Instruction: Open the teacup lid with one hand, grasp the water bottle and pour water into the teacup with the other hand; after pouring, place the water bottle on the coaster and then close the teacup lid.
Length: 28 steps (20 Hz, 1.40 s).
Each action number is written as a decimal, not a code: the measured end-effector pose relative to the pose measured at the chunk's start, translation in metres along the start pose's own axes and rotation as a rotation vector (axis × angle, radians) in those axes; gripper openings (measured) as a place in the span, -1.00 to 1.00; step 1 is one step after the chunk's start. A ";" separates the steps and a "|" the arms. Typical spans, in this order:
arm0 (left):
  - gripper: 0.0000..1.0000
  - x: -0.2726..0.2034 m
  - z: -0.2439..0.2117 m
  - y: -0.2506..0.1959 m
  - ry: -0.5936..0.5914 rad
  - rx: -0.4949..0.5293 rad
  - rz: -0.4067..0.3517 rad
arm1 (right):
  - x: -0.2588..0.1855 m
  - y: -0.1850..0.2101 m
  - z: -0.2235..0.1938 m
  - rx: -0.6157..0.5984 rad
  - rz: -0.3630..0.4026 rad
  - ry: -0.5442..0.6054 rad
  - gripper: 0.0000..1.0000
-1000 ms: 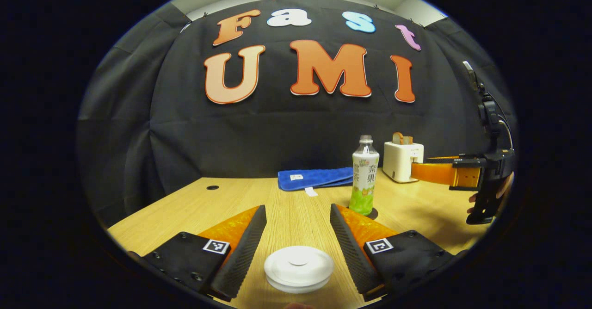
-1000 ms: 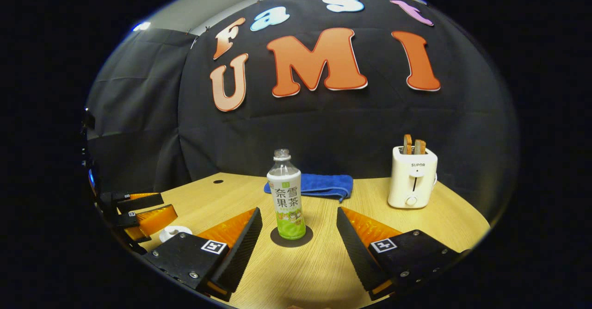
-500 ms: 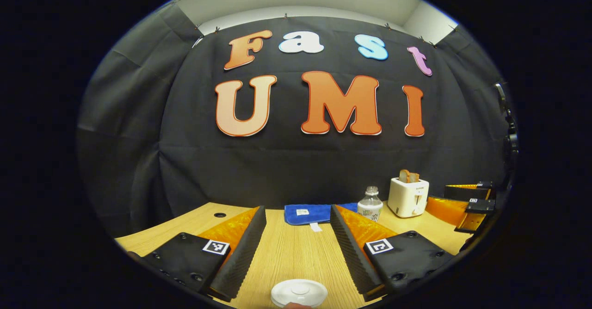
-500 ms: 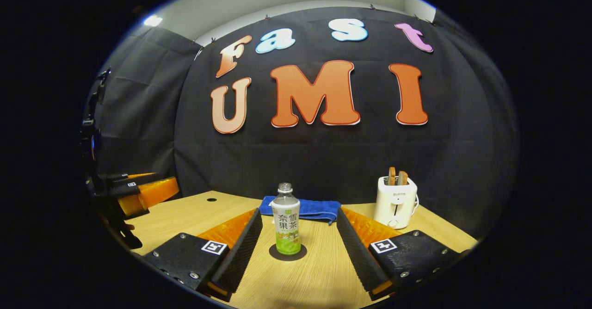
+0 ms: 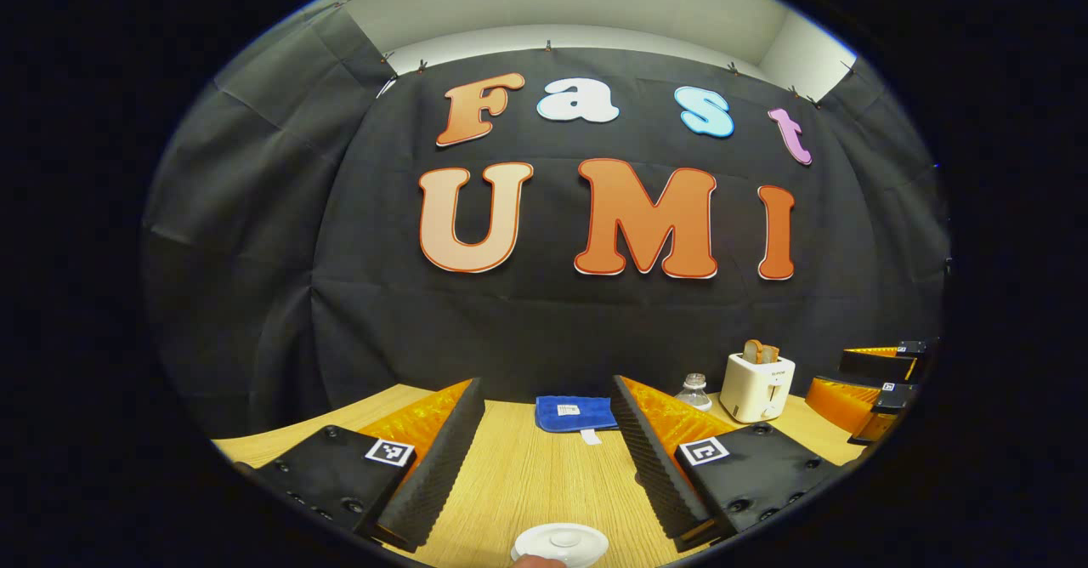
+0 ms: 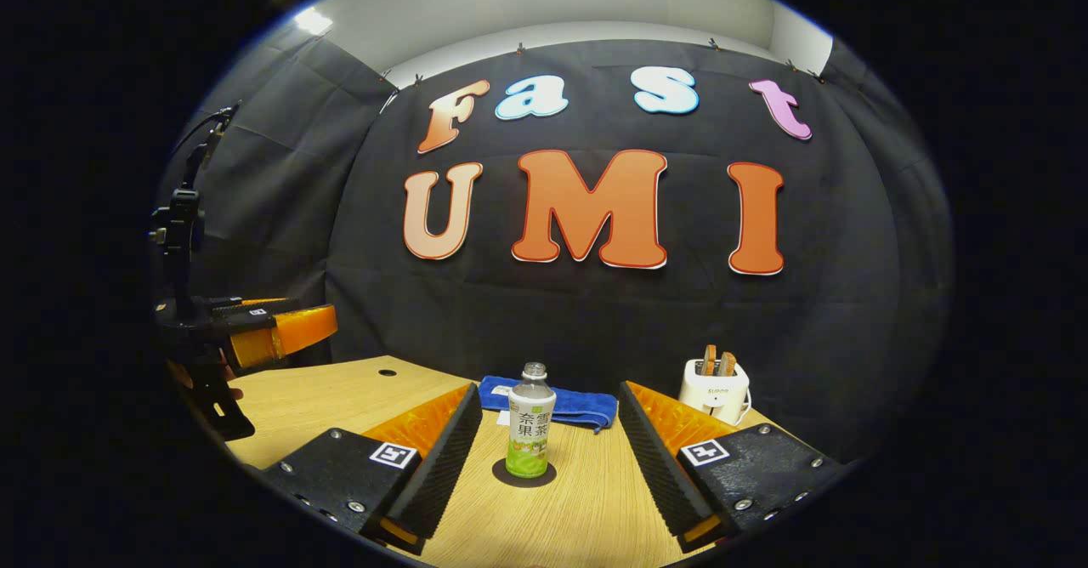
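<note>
1. The left tongs were spread wide open with nothing between the fingers, raised above the wooden tabletop.
2. The white teacup lid sat closed on its cup at the near edge of the tabletop, below and short of the fingers, touching neither.
3. The right tongs were likewise wide open and held nothing.
4. The water bottle stood upright on a dark round coaster, in line with the gap between the right fingers but farther on, apart from both.
5. A folded blue cloth lay behind the bottle near the far edge.
6. A white toaster with two slices in it stood toward the far right corner.
7. In the right gripper view, the left tongs hung above the left side of the tabletop.
</note>
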<state>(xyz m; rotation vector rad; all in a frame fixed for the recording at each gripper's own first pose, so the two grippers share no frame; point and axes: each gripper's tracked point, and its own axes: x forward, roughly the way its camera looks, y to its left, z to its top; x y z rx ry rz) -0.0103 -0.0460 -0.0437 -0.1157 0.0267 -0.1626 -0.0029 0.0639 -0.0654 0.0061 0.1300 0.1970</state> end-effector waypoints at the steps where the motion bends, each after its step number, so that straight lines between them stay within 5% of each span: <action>1: 0.92 -0.001 0.001 0.002 -0.001 0.001 0.004 | 0.000 -0.002 0.000 -0.001 -0.006 -0.001 0.94; 10: 0.95 -0.006 -0.006 0.003 0.038 -0.018 0.003 | -0.008 -0.020 0.012 0.000 -0.040 -0.011 1.00; 13: 0.95 -0.008 -0.006 0.005 0.046 -0.028 0.003 | -0.013 -0.030 0.015 -0.016 -0.063 -0.017 0.87; 28: 0.92 -0.033 0.015 0.005 0.002 0.062 0.002 | -0.043 -0.047 0.045 -0.068 -0.125 -0.080 0.94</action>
